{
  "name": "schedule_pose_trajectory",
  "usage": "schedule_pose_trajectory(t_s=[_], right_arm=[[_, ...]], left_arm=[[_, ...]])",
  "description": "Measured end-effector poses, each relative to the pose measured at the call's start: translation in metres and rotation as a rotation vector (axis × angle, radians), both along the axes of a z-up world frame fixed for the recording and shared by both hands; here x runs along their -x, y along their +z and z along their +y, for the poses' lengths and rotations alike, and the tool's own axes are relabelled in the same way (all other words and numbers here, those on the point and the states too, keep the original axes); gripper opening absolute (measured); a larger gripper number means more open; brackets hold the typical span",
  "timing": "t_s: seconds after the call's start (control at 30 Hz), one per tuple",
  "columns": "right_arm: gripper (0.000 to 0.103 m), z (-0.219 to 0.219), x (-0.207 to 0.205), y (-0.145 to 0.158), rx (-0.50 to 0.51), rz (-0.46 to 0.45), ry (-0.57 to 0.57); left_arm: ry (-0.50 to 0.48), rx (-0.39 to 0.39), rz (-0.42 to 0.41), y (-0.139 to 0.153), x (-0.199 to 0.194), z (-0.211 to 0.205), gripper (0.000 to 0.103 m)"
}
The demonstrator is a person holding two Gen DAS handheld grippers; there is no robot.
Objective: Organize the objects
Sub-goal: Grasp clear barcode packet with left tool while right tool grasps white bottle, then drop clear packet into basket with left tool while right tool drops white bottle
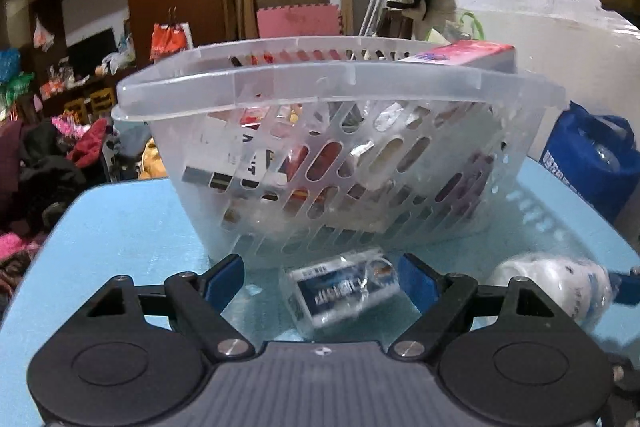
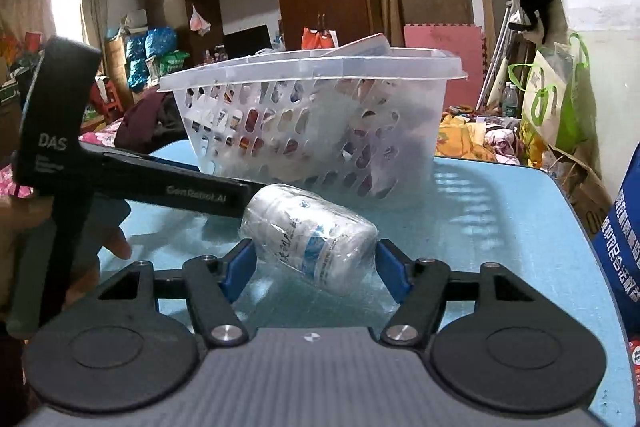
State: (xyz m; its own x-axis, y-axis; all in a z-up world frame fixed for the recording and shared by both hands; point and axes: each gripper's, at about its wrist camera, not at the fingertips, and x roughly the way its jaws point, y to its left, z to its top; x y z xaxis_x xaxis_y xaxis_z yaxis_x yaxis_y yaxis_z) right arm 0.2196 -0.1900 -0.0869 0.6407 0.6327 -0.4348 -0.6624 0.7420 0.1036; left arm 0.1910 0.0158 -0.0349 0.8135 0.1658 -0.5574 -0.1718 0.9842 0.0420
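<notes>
A clear slotted basket (image 1: 320, 83) (image 2: 312, 71) holding several boxes and packets stands on the light blue table (image 1: 120, 227). In front of it lies a small blue-and-white box (image 1: 344, 291) in clear wrap. My left gripper (image 1: 320, 281) is open around that box, and its left pad stands clear of it. A white bottle (image 2: 312, 243) (image 1: 552, 287) in plastic wrap lies on its side just to the right. My right gripper (image 2: 314, 263) is shut on the bottle, a blue pad against each end. The left gripper's black body (image 2: 60, 147) and a hand (image 2: 112, 243) show in the right wrist view.
A blue bag (image 1: 592, 159) stands past the table's right edge, and a blue printed package (image 2: 624, 227) is close on the right. A green-and-white bag (image 2: 552, 95) and piles of clothes (image 1: 60, 155) lie beyond the table. The basket blocks the way straight ahead.
</notes>
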Motion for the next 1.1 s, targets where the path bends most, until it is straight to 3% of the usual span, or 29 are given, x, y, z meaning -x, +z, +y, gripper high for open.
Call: schedule_pose_trajectory(t_s=[0.13,0.23,0.3,0.4,0.63,0.77,0.9,1.0,1.1], right_arm=[[0.069,-0.004,0.000,-0.001,-0.010,0.012,0.002],[0.069,-0.005,0.001,-0.001,-0.017,0.014,0.004],[0.069,-0.006,0.000,-0.002,-0.021,0.018,0.005],[0.069,-0.007,-0.001,-0.002,-0.031,0.026,0.006],[0.069,-0.012,0.003,-0.001,-0.060,0.005,0.000],[0.069,-0.018,0.016,0.010,-0.101,-0.038,0.000],[0.069,-0.016,0.027,0.059,-0.132,-0.152,0.001],[0.069,0.002,0.011,0.107,-0.130,-0.205,0.013],[0.069,0.030,-0.018,0.137,-0.077,-0.231,-0.014]], left_arm=[[0.000,0.011,0.011,-0.002,0.002,-0.001,0.082],[-0.034,0.021,0.027,-0.005,0.002,-0.004,0.066],[-0.047,0.016,0.014,-0.005,0.008,-0.006,0.048],[-0.058,0.017,-0.001,-0.005,0.021,-0.006,0.039],[-0.103,0.082,-0.089,0.008,0.063,0.010,0.037],[-0.132,0.149,-0.163,0.036,0.083,0.021,0.037],[-0.126,0.150,-0.244,0.081,0.083,0.027,0.037],[-0.098,0.151,-0.259,0.116,0.051,0.035,0.037],[-0.042,0.171,-0.223,0.135,0.007,0.047,0.037]])
